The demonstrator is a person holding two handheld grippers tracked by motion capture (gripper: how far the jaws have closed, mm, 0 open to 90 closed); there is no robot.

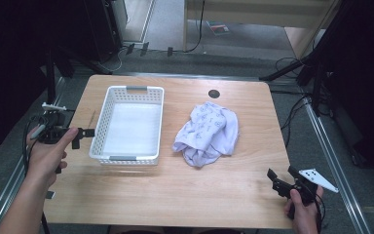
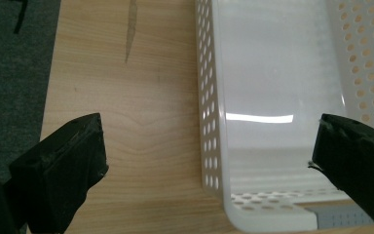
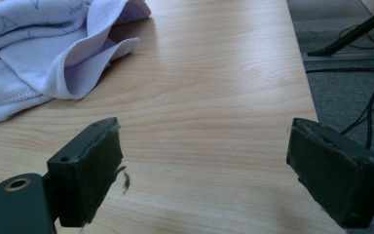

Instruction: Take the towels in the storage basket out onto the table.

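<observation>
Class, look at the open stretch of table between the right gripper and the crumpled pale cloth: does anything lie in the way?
Nothing visible: bare wooden table separates the right gripper from the crumpled pale lilac printed cloth.

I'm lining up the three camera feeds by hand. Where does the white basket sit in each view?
High view: the white basket sits left of centre on the table, long side running away from the person.
Left gripper view: its perforated wall and near corner fill the middle and right, between the open jaws.
Right gripper view: not in it.
Shared landmark: the wooden table, and the pale cloth for the right gripper view.
</observation>
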